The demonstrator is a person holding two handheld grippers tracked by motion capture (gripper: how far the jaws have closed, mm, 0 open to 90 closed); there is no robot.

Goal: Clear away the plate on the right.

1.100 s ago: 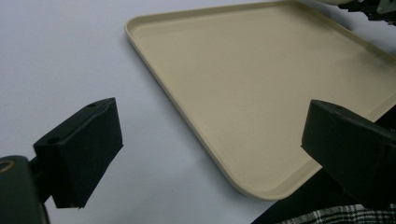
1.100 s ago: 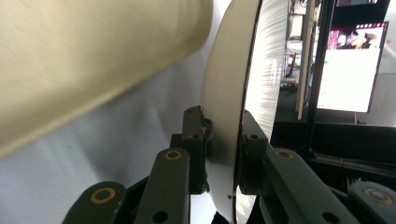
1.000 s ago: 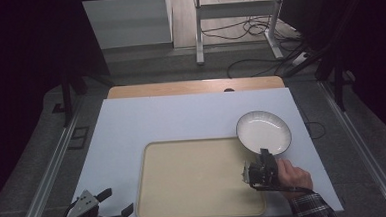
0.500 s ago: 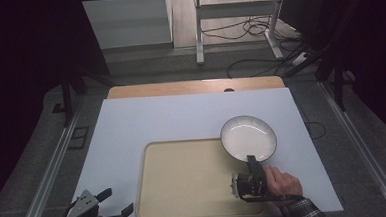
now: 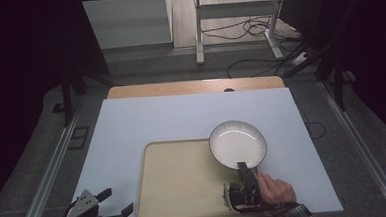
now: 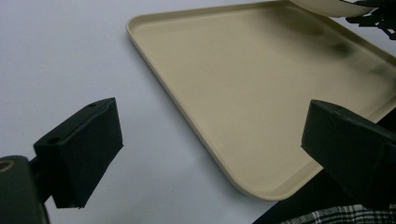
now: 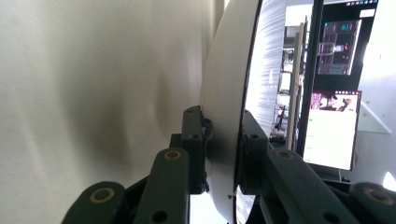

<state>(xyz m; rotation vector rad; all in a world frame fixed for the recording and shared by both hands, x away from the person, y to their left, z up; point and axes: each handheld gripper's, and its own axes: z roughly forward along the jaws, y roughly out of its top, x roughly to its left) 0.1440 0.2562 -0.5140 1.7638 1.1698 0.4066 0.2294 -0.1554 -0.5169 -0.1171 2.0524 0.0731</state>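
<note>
The right gripper (image 5: 243, 172) is clamped on the near rim of the plate (image 5: 238, 144), one jaw above and one below. Over the last second the plate has come left from beyond the tray's (image 5: 180, 184) far right corner, and it now overhangs that corner, apparently clear of it. That suggests the plate is bound for the tray. The left gripper (image 5: 113, 205) lies idle at the table's (image 5: 181, 116) near left corner, jaws apart.
</note>
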